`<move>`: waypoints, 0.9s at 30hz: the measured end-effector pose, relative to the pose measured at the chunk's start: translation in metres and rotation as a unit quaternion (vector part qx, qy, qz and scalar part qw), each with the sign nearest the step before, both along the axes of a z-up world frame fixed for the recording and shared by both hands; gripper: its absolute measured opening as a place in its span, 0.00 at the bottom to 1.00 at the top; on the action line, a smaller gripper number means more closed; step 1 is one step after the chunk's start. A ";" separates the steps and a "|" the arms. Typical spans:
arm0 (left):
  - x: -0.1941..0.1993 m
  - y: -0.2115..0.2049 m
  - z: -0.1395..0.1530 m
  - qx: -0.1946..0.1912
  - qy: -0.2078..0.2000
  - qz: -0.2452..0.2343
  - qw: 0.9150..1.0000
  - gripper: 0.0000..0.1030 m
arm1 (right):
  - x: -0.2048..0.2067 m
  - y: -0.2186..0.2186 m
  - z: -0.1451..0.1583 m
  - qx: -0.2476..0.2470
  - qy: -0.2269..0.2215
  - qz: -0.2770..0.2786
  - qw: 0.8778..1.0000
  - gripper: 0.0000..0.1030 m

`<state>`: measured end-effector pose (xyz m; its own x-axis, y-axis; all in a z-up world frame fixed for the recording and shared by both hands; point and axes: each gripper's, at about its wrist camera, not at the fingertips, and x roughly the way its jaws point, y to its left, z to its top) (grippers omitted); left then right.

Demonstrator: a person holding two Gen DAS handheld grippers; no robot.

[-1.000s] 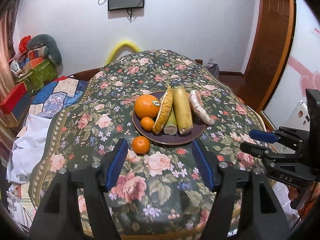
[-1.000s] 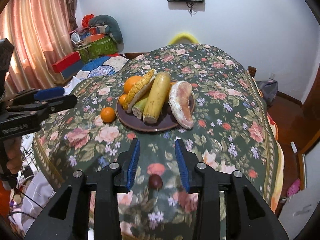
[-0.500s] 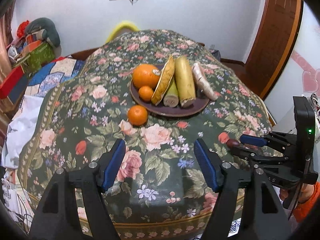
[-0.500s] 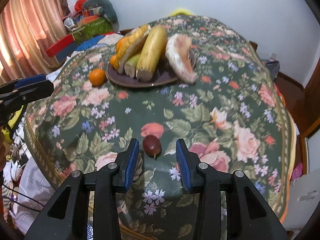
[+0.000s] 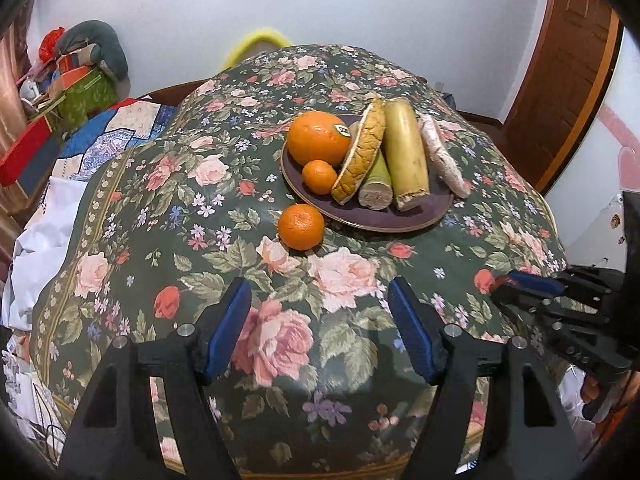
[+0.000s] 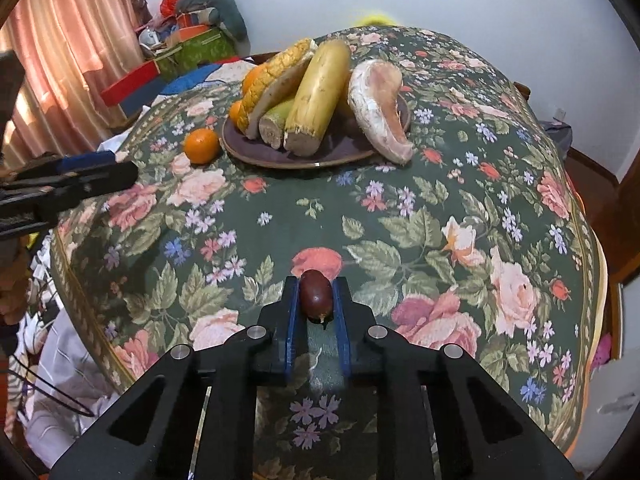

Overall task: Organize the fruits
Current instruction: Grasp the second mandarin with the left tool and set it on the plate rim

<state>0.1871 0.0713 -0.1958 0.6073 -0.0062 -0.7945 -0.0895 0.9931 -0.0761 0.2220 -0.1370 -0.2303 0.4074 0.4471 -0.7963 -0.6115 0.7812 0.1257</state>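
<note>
A dark plate (image 5: 434, 209) on the floral table holds a big orange (image 5: 318, 137), a small orange (image 5: 319, 176), a melon slice, a green and a yellow stalk, and a pale root. A loose mandarin (image 5: 301, 226) lies on the cloth just left of the plate; it also shows in the right wrist view (image 6: 201, 145). My right gripper (image 6: 316, 300) is shut on a small dark red fruit (image 6: 316, 294) at the table's near edge. My left gripper (image 5: 320, 328) is open and empty, in front of the mandarin.
The floral cloth (image 5: 344, 276) covers a round table whose edges fall away on all sides. Boxes and bedding (image 5: 72, 92) are piled at the left. A wooden door (image 5: 560, 64) stands at the right. The plate (image 6: 352, 148) is at the far centre.
My right gripper moved forward and closed on the dark red fruit, which lay free between its fingers before. My left gripper drew nearer the mandarin.
</note>
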 end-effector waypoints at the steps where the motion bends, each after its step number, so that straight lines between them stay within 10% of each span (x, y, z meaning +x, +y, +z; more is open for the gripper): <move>1: 0.003 0.002 -0.001 -0.002 0.001 0.000 1.000 0.68 | 0.002 0.000 0.003 0.002 -0.003 -0.001 1.000 0.14; 27: 0.072 0.021 -0.042 0.002 0.019 -0.005 1.000 0.48 | 0.059 0.015 0.020 0.048 -0.028 -0.009 0.998 0.15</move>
<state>0.2595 0.0921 -0.2379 0.5771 -0.0100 -0.8166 -0.0815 0.9942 -0.0698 0.2810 -0.1217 -0.2105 0.4587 0.5124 -0.7259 -0.6050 0.7785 0.1671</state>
